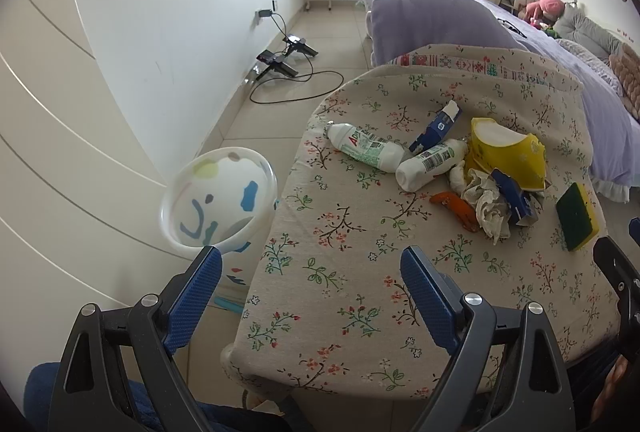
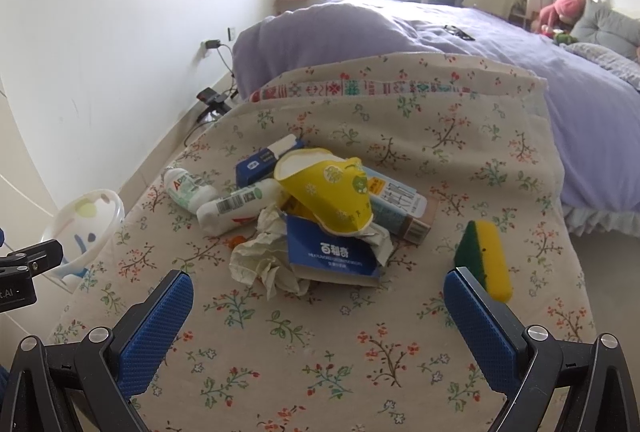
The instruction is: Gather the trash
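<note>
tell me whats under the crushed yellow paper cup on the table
The yellow cup lies on top of the pile, resting on a torn blue carton and a flat printed packet, with crumpled tissue beside. Anything directly beneath its middle is hidden.
</note>
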Motion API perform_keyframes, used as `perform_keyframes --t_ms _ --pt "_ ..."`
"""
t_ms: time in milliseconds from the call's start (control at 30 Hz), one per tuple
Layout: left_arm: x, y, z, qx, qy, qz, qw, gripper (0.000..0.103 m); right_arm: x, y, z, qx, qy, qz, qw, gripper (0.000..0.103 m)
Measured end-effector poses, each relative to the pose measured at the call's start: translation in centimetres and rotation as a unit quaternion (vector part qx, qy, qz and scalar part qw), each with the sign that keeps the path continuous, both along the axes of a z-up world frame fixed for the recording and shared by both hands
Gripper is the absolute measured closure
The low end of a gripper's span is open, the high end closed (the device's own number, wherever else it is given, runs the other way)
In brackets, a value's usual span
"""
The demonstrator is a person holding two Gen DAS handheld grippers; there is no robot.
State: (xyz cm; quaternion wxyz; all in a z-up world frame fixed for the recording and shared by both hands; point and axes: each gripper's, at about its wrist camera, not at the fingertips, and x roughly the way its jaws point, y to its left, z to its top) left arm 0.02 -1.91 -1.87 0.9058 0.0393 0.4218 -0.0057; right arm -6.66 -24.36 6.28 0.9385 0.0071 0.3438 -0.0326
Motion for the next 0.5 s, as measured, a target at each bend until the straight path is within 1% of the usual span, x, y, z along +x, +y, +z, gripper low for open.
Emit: perform_keyframes --t_ms 267,467,500 --pt "0.04 0.0 0.02 0.001 0.002 -0.001 1.0 0.01 0.03 -0.01 -0.19 0.001 0.005 0.0 1.0 0.0" --pt "0.15 -0.07 0.01 0.001 0.003 -0.002 1.0 0.01 0.3 0.11 -0.54 0.003 0.017 -0.003 1.0 0.0" --pt "0.12 -0.05 -0.02 0.002 0.004 -0.001 1.0 0.01 0.35 0.07 -0.63 -0.001 0.01 -0.004 1.0 0.0"
